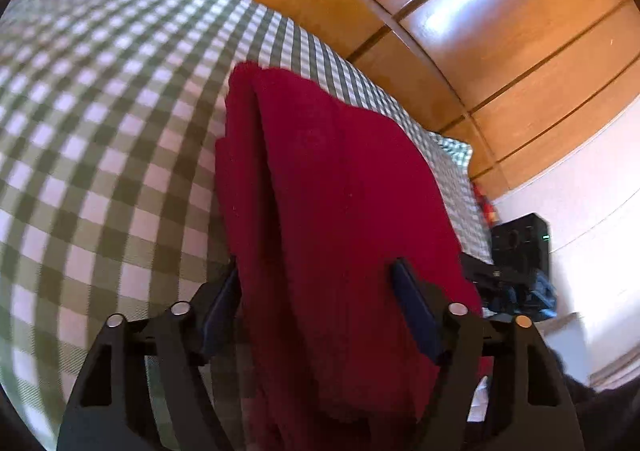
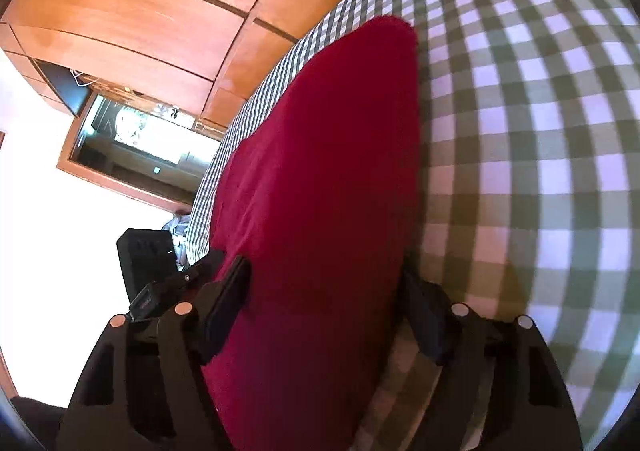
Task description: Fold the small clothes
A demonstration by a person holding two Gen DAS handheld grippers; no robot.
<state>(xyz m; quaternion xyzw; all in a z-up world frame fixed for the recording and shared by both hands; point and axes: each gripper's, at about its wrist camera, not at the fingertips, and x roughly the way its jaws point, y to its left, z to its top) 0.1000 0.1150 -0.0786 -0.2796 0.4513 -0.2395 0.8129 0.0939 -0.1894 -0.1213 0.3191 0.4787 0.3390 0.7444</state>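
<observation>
Above the checked bedcover (image 1: pixel 100 139): red garment (image 1: pixel 328 211) lifted, doubled. Left gripper (image 1: pixel 316 271) clamped on one end, cloth bunched between both pads. Right gripper (image 2: pixel 324 271) likewise pinching garment's other end over same bedcover.

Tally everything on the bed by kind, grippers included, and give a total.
Red cloth: 1
Checked bedsheet: 1
Grippers: 2, left gripper and right gripper, jaws on either side of the cloth
Total: 4
</observation>
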